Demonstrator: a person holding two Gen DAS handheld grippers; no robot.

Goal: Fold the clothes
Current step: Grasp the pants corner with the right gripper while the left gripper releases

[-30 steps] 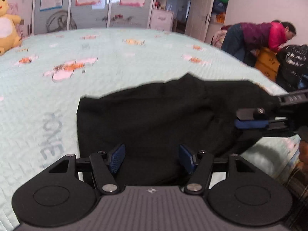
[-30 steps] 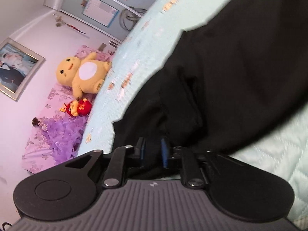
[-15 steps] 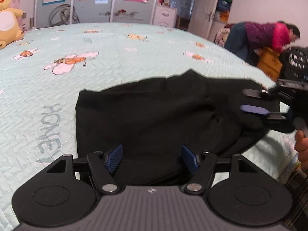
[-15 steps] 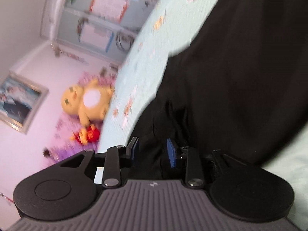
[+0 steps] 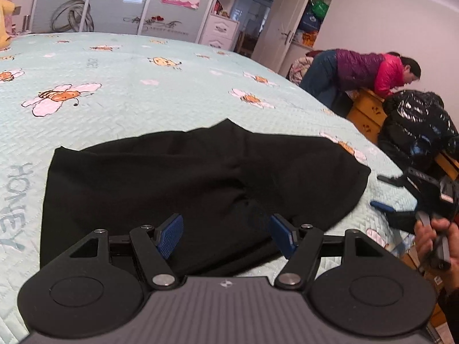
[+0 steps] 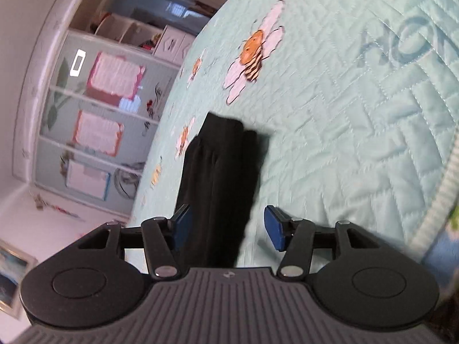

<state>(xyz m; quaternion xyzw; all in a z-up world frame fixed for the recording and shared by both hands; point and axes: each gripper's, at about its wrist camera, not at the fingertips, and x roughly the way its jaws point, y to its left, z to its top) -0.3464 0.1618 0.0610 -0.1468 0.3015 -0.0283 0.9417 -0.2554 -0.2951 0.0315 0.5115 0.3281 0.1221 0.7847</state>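
Observation:
A black garment (image 5: 186,183) lies folded into a broad flat shape on the pale green quilt (image 5: 143,91). My left gripper (image 5: 226,229) hovers open over its near edge, blue pads apart and touching nothing. At the right of the left wrist view, my right gripper (image 5: 383,192) is held by a hand (image 5: 436,235) just off the garment's right edge, over bare quilt. Its jaws are opening. In the right wrist view the garment (image 6: 218,166) shows edge-on as a dark strip ahead of my right gripper (image 6: 226,223), and neither pad presses it.
The bed's right edge runs close beside the right gripper. Beyond it a person in a pink and purple jacket (image 5: 373,68) bends over a yellow box, next to a shiny black bag (image 5: 416,126). A wardrobe with posters (image 5: 120,0) stands behind the bed.
The right gripper let go of the garment's right side, pulled back off the cloth to the right, rolled, and its jaws widened. The left gripper shifted a little; the garment lies flatter.

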